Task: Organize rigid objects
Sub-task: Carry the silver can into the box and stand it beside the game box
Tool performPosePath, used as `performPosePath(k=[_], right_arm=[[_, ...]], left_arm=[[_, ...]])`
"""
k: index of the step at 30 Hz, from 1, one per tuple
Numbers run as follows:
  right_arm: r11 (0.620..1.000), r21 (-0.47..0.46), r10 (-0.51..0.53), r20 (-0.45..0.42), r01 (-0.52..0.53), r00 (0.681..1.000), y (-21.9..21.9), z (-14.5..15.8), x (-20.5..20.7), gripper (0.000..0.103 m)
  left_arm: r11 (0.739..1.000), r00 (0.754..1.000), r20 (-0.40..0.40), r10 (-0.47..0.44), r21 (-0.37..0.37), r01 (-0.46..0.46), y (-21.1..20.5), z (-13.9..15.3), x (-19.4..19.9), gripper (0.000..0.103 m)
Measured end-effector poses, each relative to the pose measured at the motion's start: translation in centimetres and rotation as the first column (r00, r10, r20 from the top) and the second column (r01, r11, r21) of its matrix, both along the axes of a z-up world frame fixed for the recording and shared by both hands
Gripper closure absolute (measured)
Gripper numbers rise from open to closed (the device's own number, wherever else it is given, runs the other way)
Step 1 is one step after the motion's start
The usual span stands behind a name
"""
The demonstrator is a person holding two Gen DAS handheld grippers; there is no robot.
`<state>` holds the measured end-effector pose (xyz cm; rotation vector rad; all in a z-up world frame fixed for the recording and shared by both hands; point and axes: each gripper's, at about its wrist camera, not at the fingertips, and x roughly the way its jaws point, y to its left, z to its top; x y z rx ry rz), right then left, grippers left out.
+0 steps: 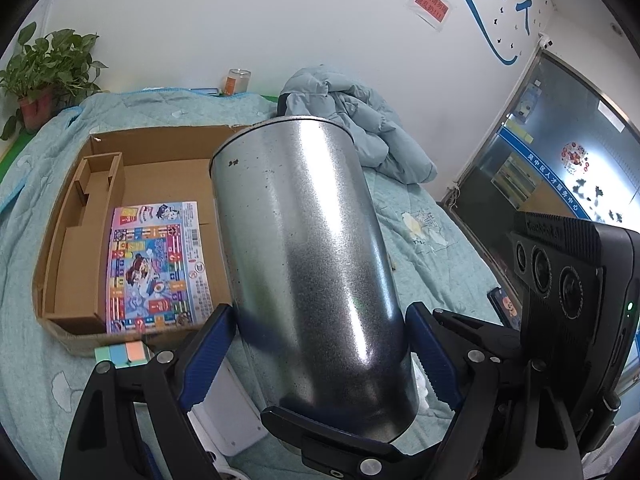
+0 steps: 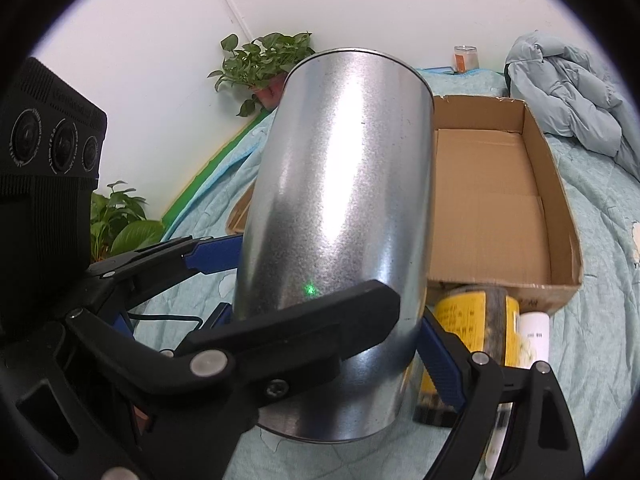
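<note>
Two claws meet on one tall silver tin (image 1: 308, 264), held tilted above the bed (image 1: 420, 240) and just in front of the open cardboard box (image 1: 168, 148). The left claw (image 1: 320, 354) grips the tin's lower part between its blue pads; the right claw (image 2: 320, 344) clamps the same tin near its base. Inside the box lies a colourful printed card (image 1: 156, 264). Beside the box's near wall sit a yellow-labelled jar (image 2: 476, 320) and three pastel blocks (image 1: 120, 354).
</note>
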<state>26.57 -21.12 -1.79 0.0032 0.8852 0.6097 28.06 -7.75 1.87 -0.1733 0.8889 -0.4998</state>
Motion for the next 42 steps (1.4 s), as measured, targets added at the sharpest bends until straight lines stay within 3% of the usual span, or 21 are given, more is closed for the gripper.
performPosePath(k=[12, 19, 25, 30, 42], right_arm=[[1.0, -0.001, 0.015, -0.047, -0.015, 0.999, 1.5, -0.2, 4.4, 0.015], [0.999, -0.027, -0.019, -0.107, 0.016, 0.994, 1.4, -1.8, 8.6, 0.015], [0.998, -0.036, -0.06, -0.204, 0.053, 0.977, 0.9, -4.2, 11.2, 0.015], [0.996, -0.038, -0.092, -0.295, 0.085, 0.951, 0.4, -6.5, 12.4, 0.014], [0.995, -0.071, -0.092, -0.316, 0.073, 0.944, 0.4, -6.2, 12.6, 0.014]], left_arm=[[1.0, 0.999, -0.033, 0.011, 0.016, -0.011, 0.6, -1.3, 6.4, 0.018], [1.0, 0.991, -0.131, -0.017, -0.003, 0.017, 0.3, -4.2, 12.2, 0.018], [0.999, 0.969, -0.247, -0.021, -0.045, 0.01, 0.4, -8.2, 15.7, 0.018], [0.995, 0.947, -0.322, -0.006, -0.095, -0.026, 0.9, -11.0, 17.0, 0.018], [0.994, 0.94, -0.341, -0.002, -0.102, -0.035, 1.4, -11.7, 16.9, 0.017]])
